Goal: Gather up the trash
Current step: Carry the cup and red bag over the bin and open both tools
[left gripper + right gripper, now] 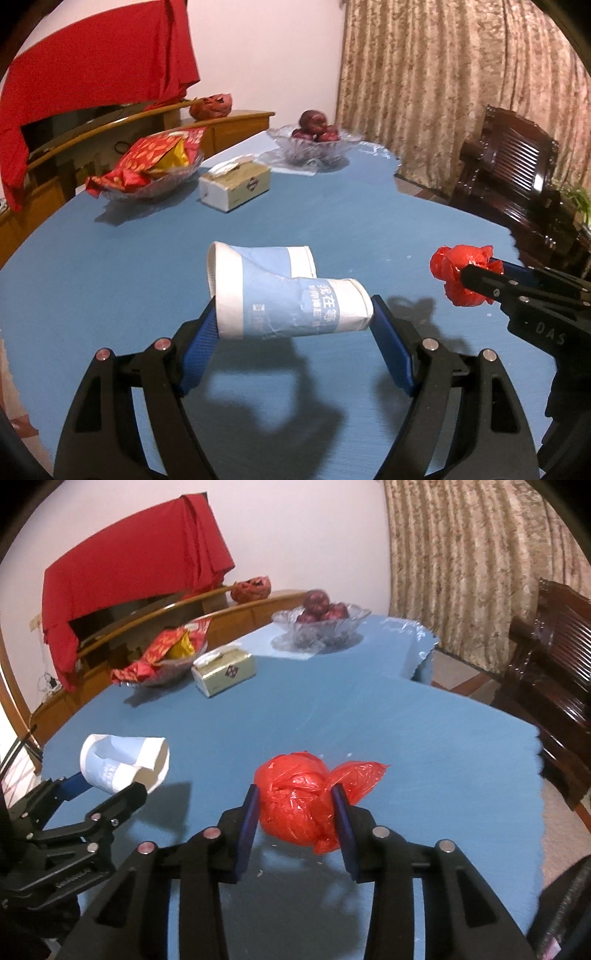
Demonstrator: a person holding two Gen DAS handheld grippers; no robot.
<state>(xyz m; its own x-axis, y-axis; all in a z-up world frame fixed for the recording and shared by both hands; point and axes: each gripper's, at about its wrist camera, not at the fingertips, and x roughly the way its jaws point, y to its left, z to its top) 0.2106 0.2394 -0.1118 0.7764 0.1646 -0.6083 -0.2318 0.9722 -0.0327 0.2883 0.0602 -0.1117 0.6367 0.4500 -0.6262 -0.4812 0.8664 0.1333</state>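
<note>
Red bag (295,805) is pinched in the right gripper (297,825), the crushed paper cup (284,295) in the left gripper (295,332), both lifted off the table (332,214), no bin seen yet.

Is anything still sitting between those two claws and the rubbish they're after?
No. The left gripper is clamped on the crumpled paper cup, and the right gripper is squeezing the red plastic bag. Both pieces appear lifted off the blue table. No bin is in view, so that path can't be judged.
</note>
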